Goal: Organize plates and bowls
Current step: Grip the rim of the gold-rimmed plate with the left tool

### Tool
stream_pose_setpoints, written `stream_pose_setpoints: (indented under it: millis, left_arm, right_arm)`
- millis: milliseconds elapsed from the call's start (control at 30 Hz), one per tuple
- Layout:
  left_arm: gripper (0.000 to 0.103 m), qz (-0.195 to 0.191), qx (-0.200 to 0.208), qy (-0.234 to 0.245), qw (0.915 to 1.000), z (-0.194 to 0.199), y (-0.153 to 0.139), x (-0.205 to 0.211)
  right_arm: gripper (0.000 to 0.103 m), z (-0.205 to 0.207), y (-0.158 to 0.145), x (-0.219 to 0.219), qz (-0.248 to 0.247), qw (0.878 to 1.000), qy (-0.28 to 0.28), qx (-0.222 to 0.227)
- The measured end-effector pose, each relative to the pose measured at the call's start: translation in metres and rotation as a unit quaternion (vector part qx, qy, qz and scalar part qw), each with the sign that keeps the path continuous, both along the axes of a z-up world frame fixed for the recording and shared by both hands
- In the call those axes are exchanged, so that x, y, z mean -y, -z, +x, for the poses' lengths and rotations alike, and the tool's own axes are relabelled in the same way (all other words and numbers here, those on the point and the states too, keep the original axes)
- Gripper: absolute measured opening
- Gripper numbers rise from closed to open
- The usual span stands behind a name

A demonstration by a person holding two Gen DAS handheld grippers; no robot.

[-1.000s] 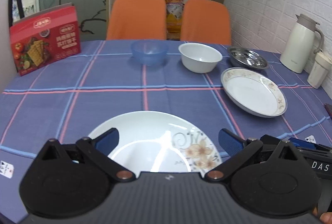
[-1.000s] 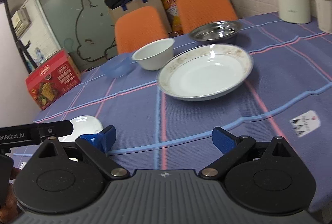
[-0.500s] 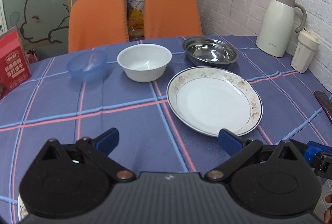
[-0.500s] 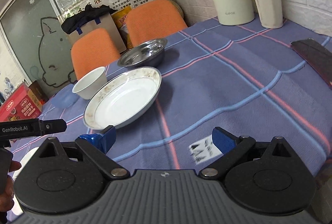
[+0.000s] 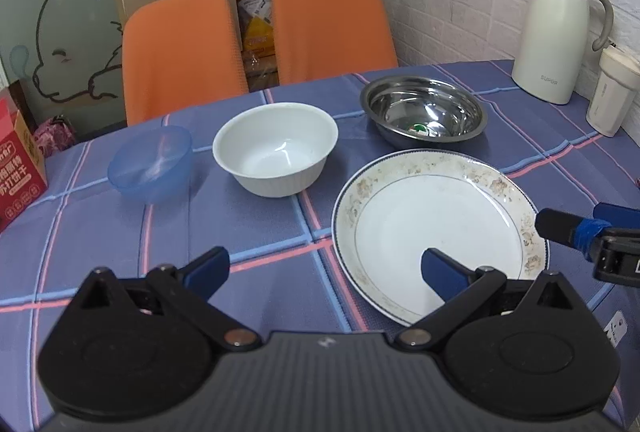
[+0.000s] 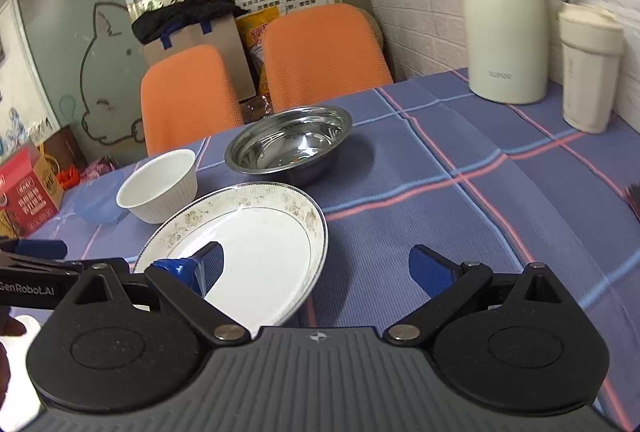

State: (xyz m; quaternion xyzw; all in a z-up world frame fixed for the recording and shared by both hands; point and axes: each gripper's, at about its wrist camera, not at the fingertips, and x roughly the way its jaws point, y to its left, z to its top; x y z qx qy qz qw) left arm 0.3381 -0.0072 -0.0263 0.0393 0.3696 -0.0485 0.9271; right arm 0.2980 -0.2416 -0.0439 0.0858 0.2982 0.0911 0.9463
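Here the large floral-rimmed plate [image 5: 436,228] serves as the anchor on the purple plaid tablecloth [image 5: 120,232]. Behind the plate, toward the orange chairs [image 5: 180,51], sits the steel bowl [image 5: 424,111]; to the plate's back left stands the white bowl [image 5: 276,147], and farther left of that the blue plastic bowl [image 5: 150,163], well apart from the plate. None of the bowls touches the plate.

The left gripper [image 5: 326,268] hangs over the plate's near left edge with its jaws spread wide and nothing between them; its right blue finger lies over the plate's white centre, its left finger over bare cloth. The right gripper [image 6: 316,268] is likewise released and empty, straddling the plate's near right rim: its left finger is over the plate, its right finger over the cloth. Whether either finger touches the plate I cannot tell.

Beyond the plate on its right, by the white brick wall, stand a cream thermos jug [image 6: 506,23] and a pale lidded tumbler [image 6: 588,71]. Far left of the plate, a red snack box [image 5: 18,167] rests at the table's edge.
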Motion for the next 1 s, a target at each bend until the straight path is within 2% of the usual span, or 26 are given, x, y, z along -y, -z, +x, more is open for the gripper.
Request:
stream_pose_setpoints:
  millis: [100,300,467,567,900,1000]
  left_arm:
    - [0.101,-0.004,-0.011,0.011,0.9999,0.013,0.0,0.001]
    - [0.101,-0.029,-0.046,0.036,0.9979,0.039,0.01,0.007]
    - [0.101,-0.054,-0.089,0.021,0.9943,0.06,0.026,0.005]
    - [0.101,-0.073,-0.092,0.011,0.9931,0.065,0.03,-0.004]
    - [0.098,-0.059,-0.099,0.005,0.9933,0.077,0.046,0.0]
    - [0.096,-0.045,-0.094,0.01,0.9945,0.075,0.046,0.002]
  right_arm:
    - [0.087,0.012,0.003,-0.007,-0.022,1.0,-0.011,-0.008]
    - [0.087,0.023,0.007,-0.012,-0.029,0.999,-0.018,-0.022]
    - [0.087,0.031,0.011,-0.017,-0.043,0.998,-0.023,-0.035]
    - [0.087,0.032,0.014,-0.022,-0.062,0.997,-0.028,-0.036]
    - [0.087,0.039,0.031,-0.054,-0.095,0.99,-0.087,-0.054]
    - [0.09,0.036,0.035,-0.05,-0.088,0.991,-0.098,-0.031]
